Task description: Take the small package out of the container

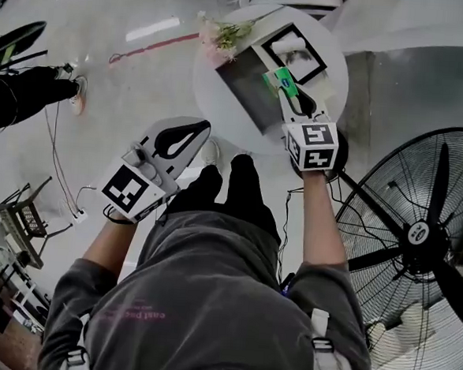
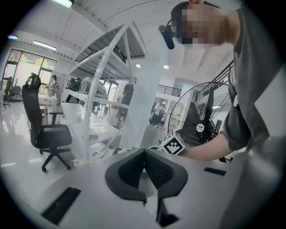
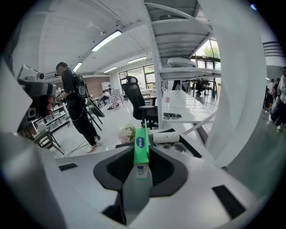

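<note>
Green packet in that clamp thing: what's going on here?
A person holds a two-jaw gripper in each hand. The right gripper is shut on a small green package and holds it above the grey container on the round white table. The package looks clear of the container. The left gripper is shut and empty, off to the side of the table.
</note>
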A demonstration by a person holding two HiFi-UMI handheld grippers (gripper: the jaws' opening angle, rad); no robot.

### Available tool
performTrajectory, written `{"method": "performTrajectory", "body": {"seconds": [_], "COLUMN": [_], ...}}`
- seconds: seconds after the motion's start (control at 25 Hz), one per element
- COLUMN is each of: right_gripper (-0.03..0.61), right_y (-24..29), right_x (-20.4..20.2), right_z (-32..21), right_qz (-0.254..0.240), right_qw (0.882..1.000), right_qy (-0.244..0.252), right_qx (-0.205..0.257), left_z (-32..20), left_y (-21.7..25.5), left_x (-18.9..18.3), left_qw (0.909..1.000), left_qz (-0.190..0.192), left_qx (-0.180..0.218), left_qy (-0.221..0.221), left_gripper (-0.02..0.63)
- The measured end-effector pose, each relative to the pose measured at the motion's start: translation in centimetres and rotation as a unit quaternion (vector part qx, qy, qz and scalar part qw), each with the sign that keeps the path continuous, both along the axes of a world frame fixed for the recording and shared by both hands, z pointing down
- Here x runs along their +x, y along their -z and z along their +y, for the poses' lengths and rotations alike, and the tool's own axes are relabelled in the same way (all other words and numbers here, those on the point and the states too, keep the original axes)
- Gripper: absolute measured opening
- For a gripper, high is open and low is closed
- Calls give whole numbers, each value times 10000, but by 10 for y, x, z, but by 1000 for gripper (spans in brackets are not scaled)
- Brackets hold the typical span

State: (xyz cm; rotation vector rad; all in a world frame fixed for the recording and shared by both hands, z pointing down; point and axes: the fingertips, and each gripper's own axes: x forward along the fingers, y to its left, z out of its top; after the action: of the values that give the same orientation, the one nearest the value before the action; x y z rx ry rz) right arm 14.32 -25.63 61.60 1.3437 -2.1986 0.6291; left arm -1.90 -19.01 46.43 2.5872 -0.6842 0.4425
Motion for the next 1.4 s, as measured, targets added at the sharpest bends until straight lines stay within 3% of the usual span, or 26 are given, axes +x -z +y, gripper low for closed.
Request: {"method": "performTrajectory", "body": {"seconds": [0.6, 0.92, 1.28, 1.4], "right_gripper": [103, 101, 101, 101], "right_y": [115, 181, 238, 256], "right_x": [-18, -35, -54, -56], "right_z": [36, 56, 77, 83], "right_qz": [-322, -461, -609, -702], "right_qw": [9963, 9902, 9819, 9787], "right_qy": [-81, 21, 135, 154], "right_qx": [789, 1315, 1786, 1922], "left_z": [18, 24, 35, 34], "left_y": [70, 107, 130, 143], "left_x": [-25, -27, -29, -26], "left_qw": [9965, 9905, 9883, 9834], "left_qz": [346, 666, 714, 865], "left_qx": [759, 1198, 1348, 1595], "left_qy": [72, 83, -63, -69], "left_gripper": [15, 15, 15, 15]}}
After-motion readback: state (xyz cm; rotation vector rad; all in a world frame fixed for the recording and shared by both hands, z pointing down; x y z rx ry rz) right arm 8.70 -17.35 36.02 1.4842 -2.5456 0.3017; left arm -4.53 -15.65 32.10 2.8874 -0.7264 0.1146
